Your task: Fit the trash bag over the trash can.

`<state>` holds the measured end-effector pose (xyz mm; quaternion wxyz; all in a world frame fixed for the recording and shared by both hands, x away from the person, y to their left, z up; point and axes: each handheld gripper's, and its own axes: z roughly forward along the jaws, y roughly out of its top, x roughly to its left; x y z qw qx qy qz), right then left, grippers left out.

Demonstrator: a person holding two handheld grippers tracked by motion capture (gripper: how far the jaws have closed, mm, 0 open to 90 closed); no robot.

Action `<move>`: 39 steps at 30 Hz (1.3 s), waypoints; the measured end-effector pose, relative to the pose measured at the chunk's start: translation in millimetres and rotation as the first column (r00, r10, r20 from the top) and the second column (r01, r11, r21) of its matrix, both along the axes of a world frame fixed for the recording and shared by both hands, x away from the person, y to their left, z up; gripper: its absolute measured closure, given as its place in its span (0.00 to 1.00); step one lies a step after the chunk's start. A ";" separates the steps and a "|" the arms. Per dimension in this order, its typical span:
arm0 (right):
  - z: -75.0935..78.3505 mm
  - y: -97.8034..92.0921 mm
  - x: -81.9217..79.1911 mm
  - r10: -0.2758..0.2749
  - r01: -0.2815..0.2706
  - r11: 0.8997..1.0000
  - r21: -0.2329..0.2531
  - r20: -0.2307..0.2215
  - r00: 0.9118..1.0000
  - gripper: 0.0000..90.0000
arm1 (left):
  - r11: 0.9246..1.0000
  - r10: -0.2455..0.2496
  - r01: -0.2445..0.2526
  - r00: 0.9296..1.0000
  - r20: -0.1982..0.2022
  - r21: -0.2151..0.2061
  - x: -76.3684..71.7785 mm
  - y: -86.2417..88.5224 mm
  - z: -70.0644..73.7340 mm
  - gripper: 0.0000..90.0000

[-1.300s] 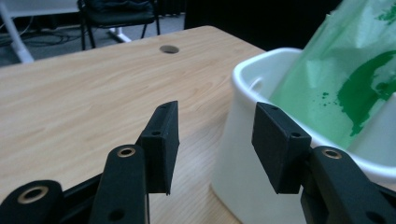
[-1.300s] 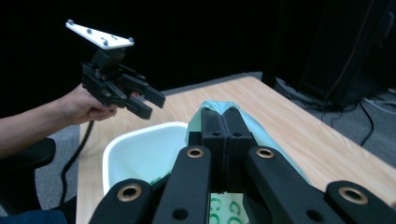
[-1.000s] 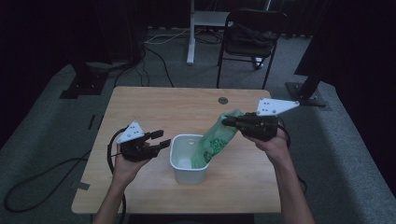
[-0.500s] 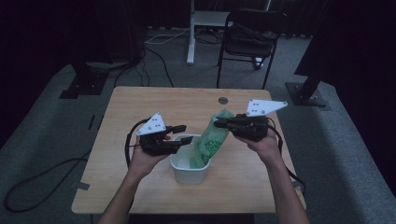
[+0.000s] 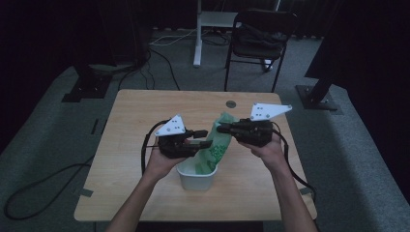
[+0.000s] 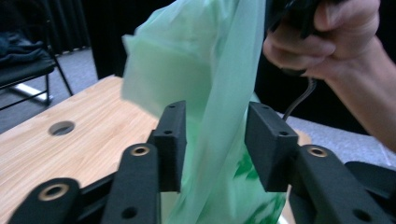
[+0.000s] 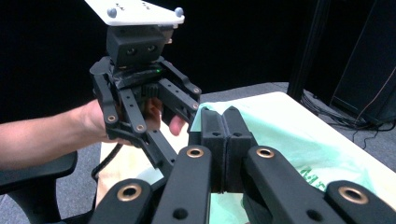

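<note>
A thin green plastic bag [image 5: 218,145] hangs with its lower part inside a white bin [image 5: 196,178] on the wooden table [image 5: 130,125]. My right gripper [image 5: 221,128] is shut on the bag's top edge and holds it up; in the right gripper view the jaws [image 7: 225,125] are pressed together on the green film [image 7: 289,140]. My left gripper [image 5: 207,139] is open at the bag's left side. In the left gripper view the bag [image 6: 201,70] runs between the spread jaws [image 6: 215,144], and the hand on the right gripper [image 6: 327,42] shows at the upper right.
A round cable hole [image 5: 231,104] sits near the table's far edge. Behind the table stand a black chair [image 5: 261,34] and a white desk leg [image 5: 197,34]. Cables [image 5: 43,186] lie on the floor at left, and black stand bases [image 5: 316,96] flank the table.
My left gripper has moved right from beside the bin to the bag, jaws now around the film. The right gripper, still holding the bag, has shifted slightly left.
</note>
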<state>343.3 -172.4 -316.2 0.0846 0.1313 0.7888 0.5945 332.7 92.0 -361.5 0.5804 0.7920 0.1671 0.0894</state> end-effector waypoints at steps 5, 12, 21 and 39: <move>-1.5 2.3 -0.1 0.002 -0.002 1.000 -0.003 -0.004 1.000 1.00 | 1.000 0.000 -0.001 0.999 0.038 0.026 -3.2 -7.2 1.6 0.92; -2.6 -10.6 -0.8 -0.013 0.013 1.000 0.012 -0.003 1.000 0.90 | 0.999 0.015 -0.019 0.997 0.075 0.050 -8.5 5.0 5.9 1.00; -21.1 -29.4 6.9 -0.055 0.055 0.998 0.001 -0.047 0.997 0.74 | 0.998 0.009 -0.014 0.997 0.082 0.060 -10.4 16.8 6.8 1.00; -81.5 -18.8 14.7 -0.015 0.007 0.999 -0.050 -0.157 0.987 0.55 | 0.999 0.001 -0.004 0.997 0.084 0.037 -14.7 27.6 7.4 1.00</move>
